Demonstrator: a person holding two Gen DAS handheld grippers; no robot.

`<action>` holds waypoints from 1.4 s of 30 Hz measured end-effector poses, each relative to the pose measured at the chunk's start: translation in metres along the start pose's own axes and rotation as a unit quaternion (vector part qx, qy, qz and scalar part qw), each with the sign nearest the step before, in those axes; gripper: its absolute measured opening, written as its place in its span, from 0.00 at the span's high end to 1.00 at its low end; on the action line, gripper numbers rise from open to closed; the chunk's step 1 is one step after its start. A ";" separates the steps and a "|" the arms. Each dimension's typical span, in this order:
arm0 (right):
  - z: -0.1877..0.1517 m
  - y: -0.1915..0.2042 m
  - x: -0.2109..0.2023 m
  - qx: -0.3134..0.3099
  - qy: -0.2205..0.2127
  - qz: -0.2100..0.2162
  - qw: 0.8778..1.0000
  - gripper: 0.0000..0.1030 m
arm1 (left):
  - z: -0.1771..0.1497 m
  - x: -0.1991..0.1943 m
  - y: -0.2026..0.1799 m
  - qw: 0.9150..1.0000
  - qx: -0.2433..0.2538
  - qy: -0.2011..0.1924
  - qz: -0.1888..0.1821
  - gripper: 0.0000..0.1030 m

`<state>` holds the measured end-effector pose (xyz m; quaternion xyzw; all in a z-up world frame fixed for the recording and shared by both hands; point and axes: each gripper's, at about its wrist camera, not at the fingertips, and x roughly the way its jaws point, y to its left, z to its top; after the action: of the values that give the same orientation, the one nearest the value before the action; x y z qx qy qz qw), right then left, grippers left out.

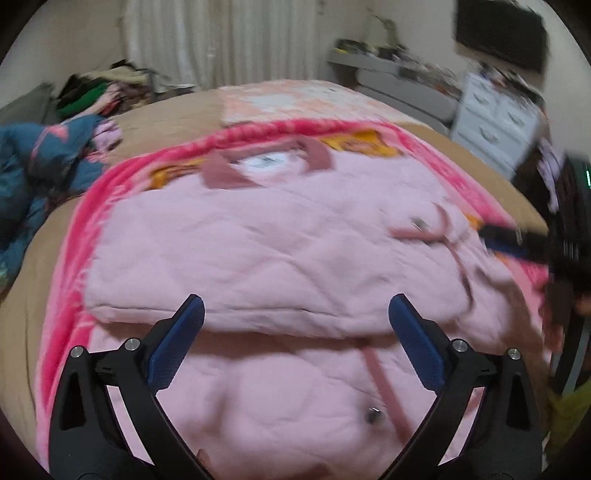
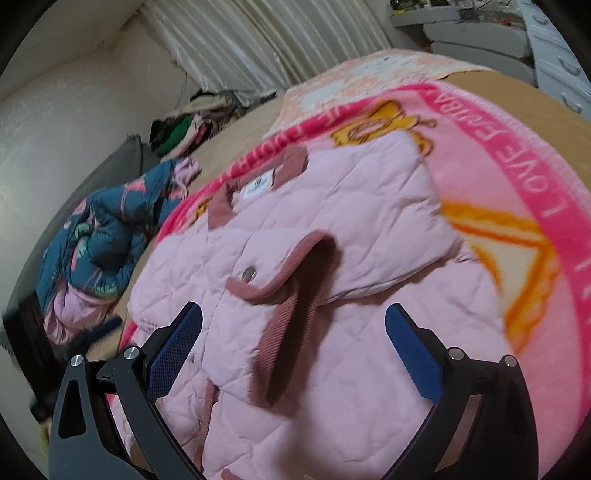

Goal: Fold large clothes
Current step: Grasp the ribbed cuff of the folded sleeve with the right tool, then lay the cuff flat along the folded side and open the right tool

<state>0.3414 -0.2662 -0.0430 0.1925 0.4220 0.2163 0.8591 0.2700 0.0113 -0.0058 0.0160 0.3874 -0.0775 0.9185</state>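
Left wrist: jaws wide over pink jacket [image 1: 280,236], blurred.

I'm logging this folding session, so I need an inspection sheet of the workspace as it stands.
Surface: bed with a tan cover, pink blanket spread on top.
Job's things: pink quilted jacket lying on the blanket, one sleeve folded across the body, front flap turned back.
Clutter: blue patterned garment crumpled beside the blanket; clothes pile at the far edge.
Grippers: left gripper open above the jacket, nothing between its fingers; right gripper open over the jacket, holding nothing.
Cables: nothing seen.
Surroundings: curtain, white drawers, cluttered shelf, dark screen on the wall.
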 end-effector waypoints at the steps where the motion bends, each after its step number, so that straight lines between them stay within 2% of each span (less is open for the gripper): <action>1: -0.001 0.003 0.004 -0.001 0.005 0.002 1.000 0.04 | 0.004 -0.002 0.013 1.000 -0.020 -0.003 0.002 0.09; 4: -0.003 0.013 0.018 -0.004 0.020 0.003 1.000 0.04 | 0.014 -0.005 0.042 0.998 -0.056 -0.012 0.009 0.09; 11: -0.018 0.023 0.059 -0.003 0.070 0.001 0.998 0.04 | 0.026 -0.005 0.085 0.993 -0.092 -0.034 0.061 0.09; 15: -0.022 0.024 0.070 -0.001 0.070 -0.006 0.998 0.04 | 0.030 0.000 0.104 0.990 -0.116 -0.041 0.072 0.09; 16: -0.022 0.024 0.070 0.001 0.065 -0.007 0.998 0.08 | 0.030 0.001 0.107 0.989 -0.122 -0.043 0.073 0.09; 21: -0.016 0.024 0.068 -0.005 0.058 -0.008 0.998 0.42 | 0.026 0.007 0.120 0.987 -0.138 -0.042 0.070 0.09; 22: -0.015 0.026 0.068 -0.010 0.055 -0.008 0.998 0.62 | 0.026 0.007 0.122 0.987 -0.138 -0.043 0.071 0.09; 23: -0.014 0.030 0.067 -0.021 0.051 -0.003 0.998 0.76 | 0.025 0.007 0.124 0.987 -0.140 -0.044 0.072 0.09; 26: -0.002 0.046 0.054 -0.063 0.025 0.008 0.998 0.85 | 0.022 0.009 0.131 0.985 -0.147 -0.047 0.071 0.09; 31: 0.040 0.066 0.029 -0.140 -0.044 -0.014 0.989 0.87 | 0.019 0.014 0.135 0.985 -0.153 -0.052 0.063 0.09; 33: 0.050 0.069 0.031 -0.164 -0.055 -0.033 0.984 0.87 | 0.019 0.017 0.132 0.986 -0.150 -0.051 0.059 0.09; 37: 0.058 0.057 0.045 -0.161 -0.048 -0.055 0.984 0.87 | 0.020 0.022 0.123 0.989 -0.131 -0.050 0.050 0.09; 42: 0.059 0.033 0.064 -0.128 -0.037 -0.079 0.988 0.87 | 0.022 0.032 0.116 0.991 -0.118 -0.041 0.043 0.09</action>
<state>0.4176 -0.2129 -0.0337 0.0551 0.3731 0.1924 0.9059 0.3256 0.1198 -0.0167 -0.0788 0.3545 0.0071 0.9317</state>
